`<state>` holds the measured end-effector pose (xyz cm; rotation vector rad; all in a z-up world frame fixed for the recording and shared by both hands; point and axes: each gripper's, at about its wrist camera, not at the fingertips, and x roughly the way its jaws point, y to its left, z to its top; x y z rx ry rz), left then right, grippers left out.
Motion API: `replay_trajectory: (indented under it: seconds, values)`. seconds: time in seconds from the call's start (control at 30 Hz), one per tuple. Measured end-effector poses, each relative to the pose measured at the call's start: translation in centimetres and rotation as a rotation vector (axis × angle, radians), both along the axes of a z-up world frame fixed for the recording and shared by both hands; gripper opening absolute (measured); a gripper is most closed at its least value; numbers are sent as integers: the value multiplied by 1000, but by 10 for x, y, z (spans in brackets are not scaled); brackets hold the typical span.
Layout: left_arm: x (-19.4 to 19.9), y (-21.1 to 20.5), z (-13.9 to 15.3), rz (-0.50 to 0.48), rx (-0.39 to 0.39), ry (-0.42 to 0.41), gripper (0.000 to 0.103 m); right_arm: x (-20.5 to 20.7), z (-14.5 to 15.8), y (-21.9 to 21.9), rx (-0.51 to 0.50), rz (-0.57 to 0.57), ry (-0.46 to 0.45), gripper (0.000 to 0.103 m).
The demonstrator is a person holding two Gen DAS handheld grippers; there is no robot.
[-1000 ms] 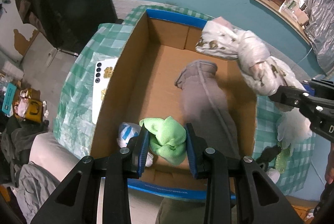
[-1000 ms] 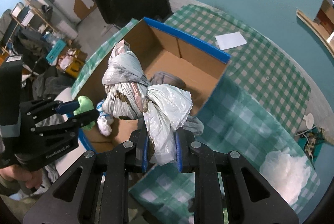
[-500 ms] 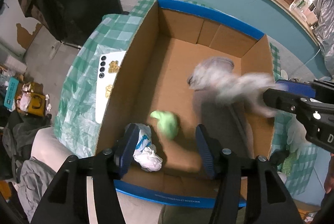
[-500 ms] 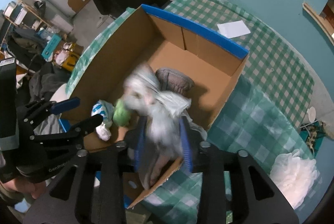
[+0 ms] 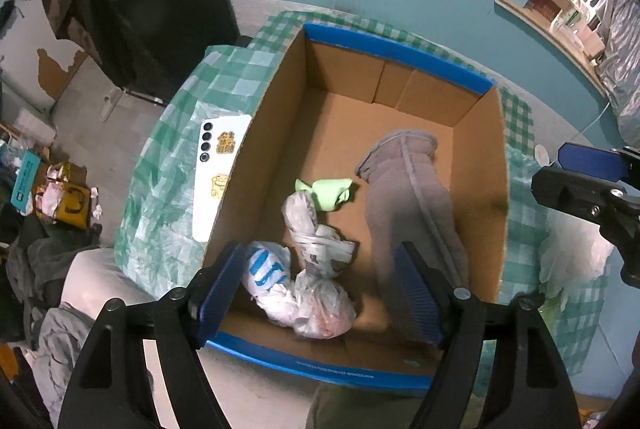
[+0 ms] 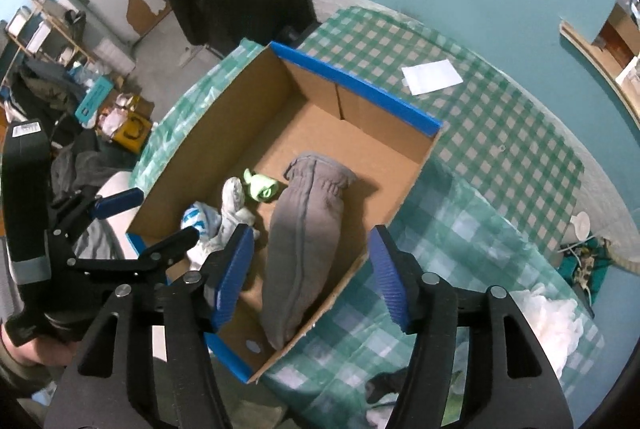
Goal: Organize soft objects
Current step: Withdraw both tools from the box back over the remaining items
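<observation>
Both grippers had just let go — the left gripper (image 5: 320,293) and right gripper (image 6: 312,277) hung spread and empty, the green cloth (image 5: 330,192) and knotted bag (image 5: 316,257) now inside the box (image 5: 400,53) beside the grey pouch (image 5: 408,189); more remained outside.

The left gripper (image 5: 320,293) is held pointing downward, its blue-padded fingers (image 5: 219,285) spread wide with nothing between them. The right gripper (image 6: 312,275) is likewise tilted down, its jaws wide apart and empty. In the right wrist view the left gripper (image 6: 120,217) sits to the left, level with the right one and near it, and the person's left hand (image 6: 28,345) grips its handle.
</observation>
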<state>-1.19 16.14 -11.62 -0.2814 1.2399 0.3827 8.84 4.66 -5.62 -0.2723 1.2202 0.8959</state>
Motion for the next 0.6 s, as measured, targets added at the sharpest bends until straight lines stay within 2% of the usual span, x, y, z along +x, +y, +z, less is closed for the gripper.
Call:
replay_trajectory:
  seconds: [0.27,0.6]
  values:
    - [0,-15,18,-27,-1,-29,79,-1,9,-27,4,-48,-5,64]
    - [3,-46,27,-104,-2,-30,80,-4,16,-68,0,-144,-5,71]
